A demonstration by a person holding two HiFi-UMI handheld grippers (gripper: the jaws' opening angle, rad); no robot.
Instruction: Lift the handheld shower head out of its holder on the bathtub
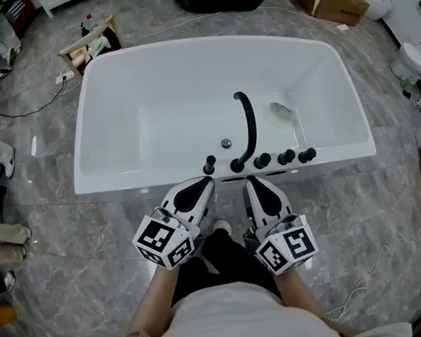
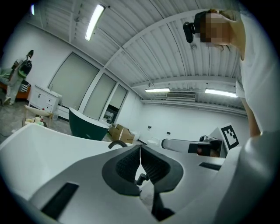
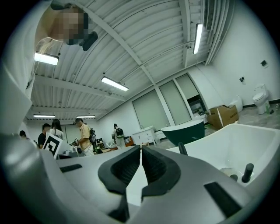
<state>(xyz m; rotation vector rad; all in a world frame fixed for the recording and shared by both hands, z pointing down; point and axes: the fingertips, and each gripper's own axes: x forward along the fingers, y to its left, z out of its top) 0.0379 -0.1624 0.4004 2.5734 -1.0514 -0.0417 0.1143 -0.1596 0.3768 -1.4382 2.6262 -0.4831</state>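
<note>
Both pairs of fingers are pressed together on nothing. The left gripper (image 1: pixel 203 184) and right gripper (image 1: pixel 257 188) hang side by side just short of the bathtub (image 1: pixel 135 52), aimed at its black fittings (image 1: pixel 262 161), probably lining up a reach. The shower head sits among those fittings, still in its holder (which peg, I cannot tell).

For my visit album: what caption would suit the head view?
Both shut, the left gripper and right gripper hover before the black fittings on a white bathtub.
</note>
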